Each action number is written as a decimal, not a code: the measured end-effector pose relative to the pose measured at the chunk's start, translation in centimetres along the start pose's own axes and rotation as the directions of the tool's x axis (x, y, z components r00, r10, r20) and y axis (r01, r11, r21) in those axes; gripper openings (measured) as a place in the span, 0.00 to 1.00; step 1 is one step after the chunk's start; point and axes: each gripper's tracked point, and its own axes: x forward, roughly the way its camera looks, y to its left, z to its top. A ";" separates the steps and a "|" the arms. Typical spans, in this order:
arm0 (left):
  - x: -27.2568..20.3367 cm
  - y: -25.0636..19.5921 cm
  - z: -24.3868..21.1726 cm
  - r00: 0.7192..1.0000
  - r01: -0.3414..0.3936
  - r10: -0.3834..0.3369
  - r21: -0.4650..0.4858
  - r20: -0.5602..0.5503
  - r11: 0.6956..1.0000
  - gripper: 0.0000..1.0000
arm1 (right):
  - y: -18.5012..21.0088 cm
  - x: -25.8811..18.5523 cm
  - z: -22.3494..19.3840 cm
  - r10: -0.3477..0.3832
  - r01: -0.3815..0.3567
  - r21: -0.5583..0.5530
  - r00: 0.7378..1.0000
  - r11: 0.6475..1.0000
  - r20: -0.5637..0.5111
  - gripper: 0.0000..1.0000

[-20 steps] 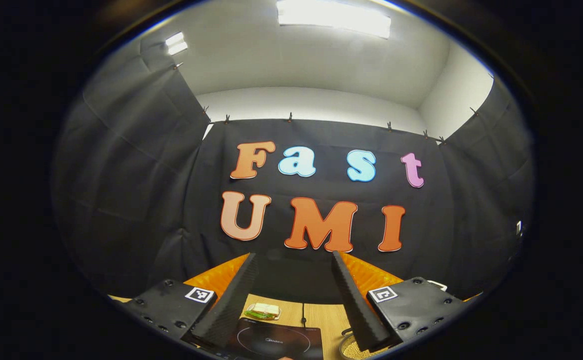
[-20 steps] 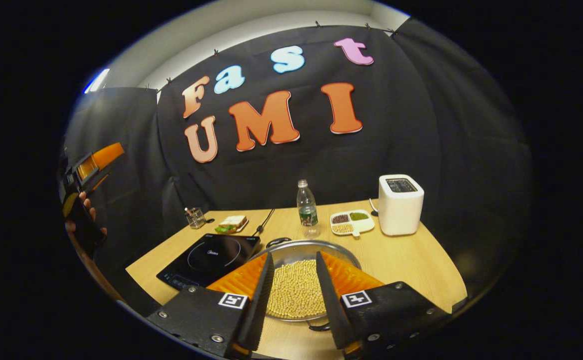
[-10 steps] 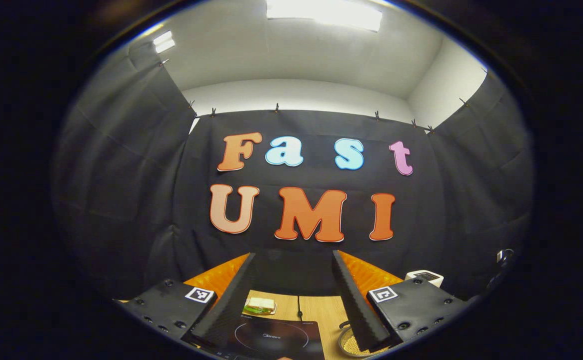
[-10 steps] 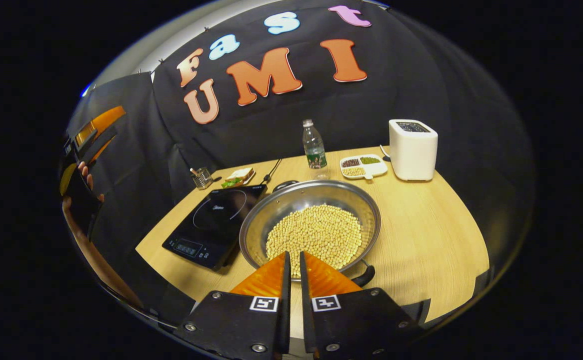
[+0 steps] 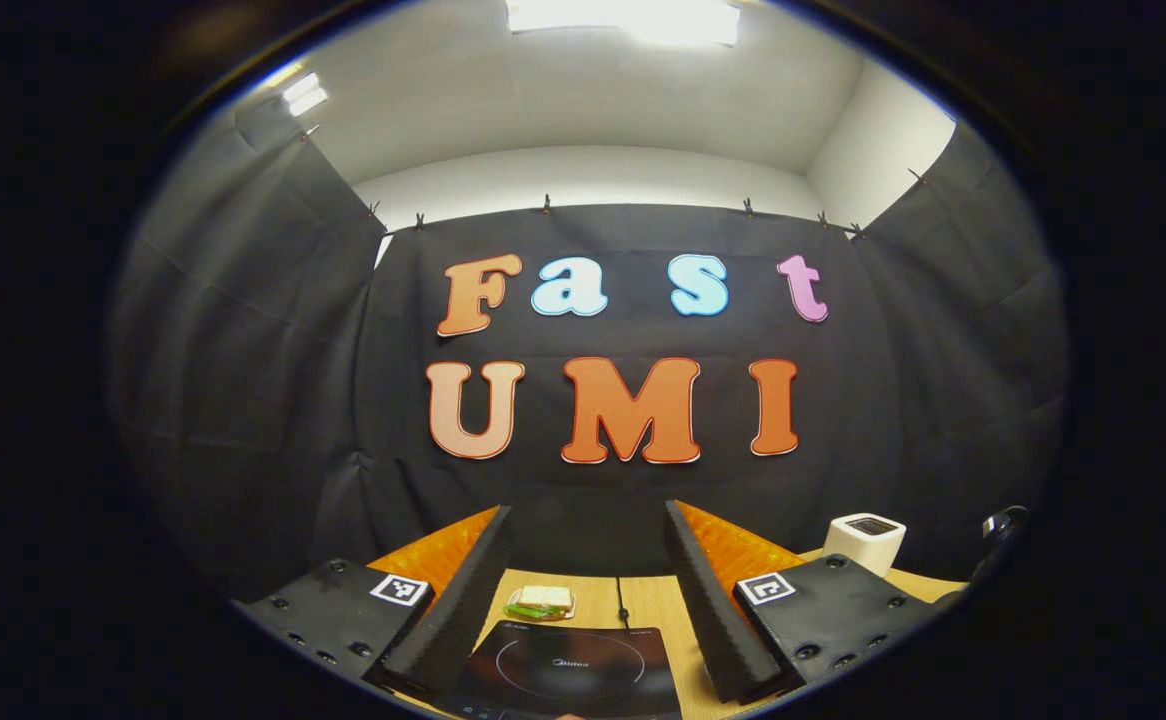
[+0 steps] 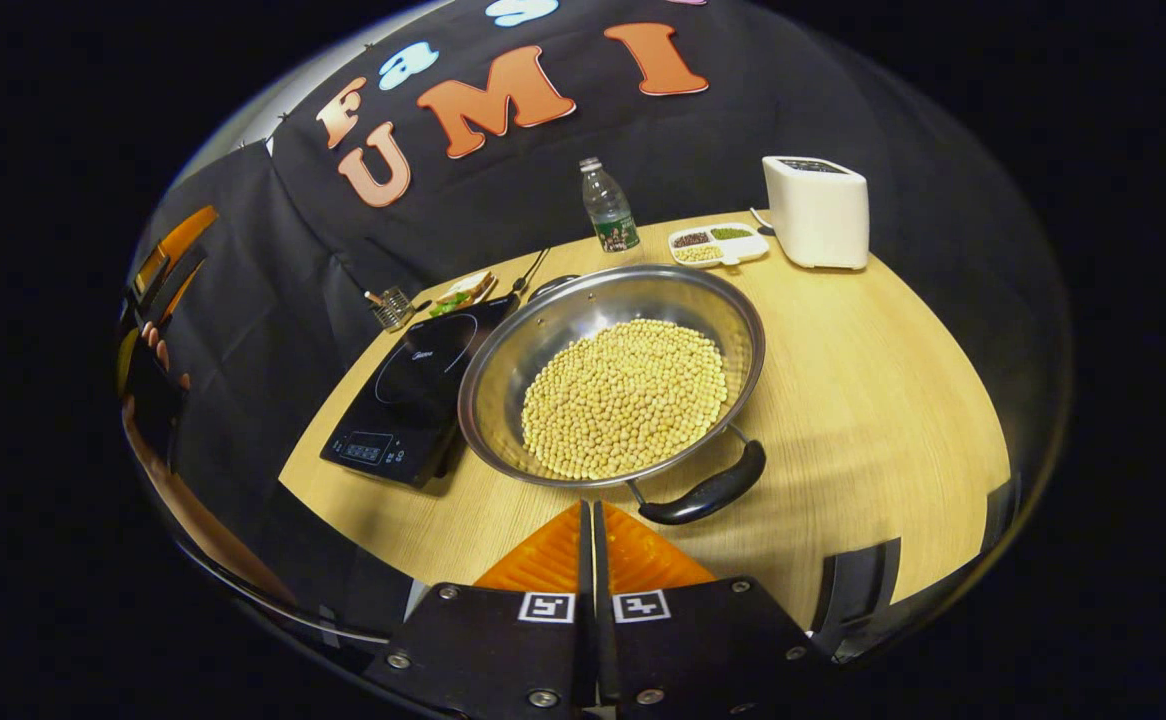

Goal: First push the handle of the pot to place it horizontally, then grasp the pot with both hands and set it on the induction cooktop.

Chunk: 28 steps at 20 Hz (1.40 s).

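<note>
A steel pot [image 6: 543, 340] full of yellow beans sits on the wooden table [image 6: 873, 400], just right of the black induction cooktop [image 6: 413, 385]. Its near black handle [image 6: 708, 492] points toward me and a little right; the far handle [image 6: 550, 287] peeks over the back rim. My right gripper [image 6: 588, 512] is shut with nothing held, its tips just short and left of the near handle. My left gripper [image 5: 583, 525] is open and raised, above the near side of the cooktop [image 5: 573, 670]. In the right gripper view the left gripper [image 6: 168, 275] and the hand holding it appear at far left.
At the table's back stand a white toaster [image 6: 818, 212], a divided dish of grains [image 6: 718, 243], a water bottle [image 6: 608, 207], a sandwich on a plate [image 6: 461, 293] and a small glass holder [image 6: 391, 307]. A black cable [image 6: 531, 270] runs behind the cooktop.
My right gripper went from open to shut and drew back over the pot to its near handle, tilting down. The left gripper drifted slightly, showing more cooktop and the toaster.
</note>
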 end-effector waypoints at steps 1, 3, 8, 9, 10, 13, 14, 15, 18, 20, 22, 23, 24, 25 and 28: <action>0.0 0.1 -0.2 1.000 0.002 -0.002 -0.004 -0.007 1.000 0.96 | -0.1 0.3 -0.4 -0.007 0.008 0.004 1.000 1.000 -0.017 0.00; 0.1 0.3 -0.6 1.000 0.003 -0.003 0.000 -0.021 1.000 0.97 | -0.7 1.1 -0.6 -0.029 0.030 0.016 0.999 0.999 -0.040 0.00; -0.1 0.9 -0.9 1.000 -0.002 0.003 0.031 -0.022 1.000 0.96 | -1.0 2.3 -1.2 -0.018 0.029 0.102 0.995 0.994 -0.100 0.00; 0.0 0.9 -1.0 1.000 -0.001 0.001 0.030 -0.023 1.000 0.96 | -1.3 2.5 -1.3 -0.034 0.046 0.108 0.993 0.993 -0.111 0.00; 0.0 0.9 -1.2 1.000 0.001 0.000 0.029 -0.027 1.000 0.96 | -1.6 3.1 -1.6 -0.048 0.062 0.110 0.991 0.992 -0.122 0.00; 0.1 1.2 -1.7 0.999 -0.002 0.003 0.025 -0.044 1.000 0.97 | -2.0 3.9 -1.5 -0.063 0.085 0.164 0.988 0.983 -0.140 0.00; 0.3 1.2 -1.9 0.999 -0.004 0.006 0.025 -0.048 1.000 0.96 | -2.6 4.1 -1.3 -0.089 0.112 0.165 0.986 0.980 -0.139 0.00; 0.3 1.3 -1.9 0.999 -0.005 0.006 0.026 -0.050 1.000 0.96 | -3.4 4.4 -1.2 -0.121 0.144 0.157 0.982 0.977 -0.145 0.00; 0.3 1.3 -2.1 0.999 -0.004 0.005 0.031 -0.050 1.000 0.96 | -4.9 4.6 -0.5 -0.163 0.185 0.160 0.976 0.970 -0.143 0.00; 0.5 1.4 -2.1 0.999 -0.006 0.008 0.038 -0.052 0.999 0.96 | -6.1 4.9 0.4 -0.206 0.226 0.147 0.969 0.963 -0.140 0.00; 0.6 1.8 -2.3 0.998 -0.012 0.015 0.048 -0.053 0.999 0.97 | -7.4 4.8 1.2 -0.254 0.271 0.120 0.957 0.955 -0.141 0.00; 0.8 1.9 -2.3 0.998 -0.016 0.019 0.049 -0.054 0.999 0.97 | -8.0 4.9 1.6 -0.275 0.290 0.108 0.952 0.951 -0.138 0.00; 0.8 2.1 -2.4 0.998 -0.020 0.022 0.048 -0.055 0.999 0.97 | -8.4 4.8 1.8 -0.287 0.302 0.101 0.948 0.948 -0.136 0.00; 0.9 2.3 -2.6 0.998 -0.023 0.026 0.047 -0.057 0.999 0.97 | -8.7 4.9 2.0 -0.295 0.310 0.097 0.945 0.946 -0.137 0.00; 1.1 2.9 -2.8 0.997 -0.034 0.037 0.051 -0.061 0.998 0.97 | -9.8 4.7 2.4 -0.309 0.322 0.093 0.942 0.942 -0.131 0.00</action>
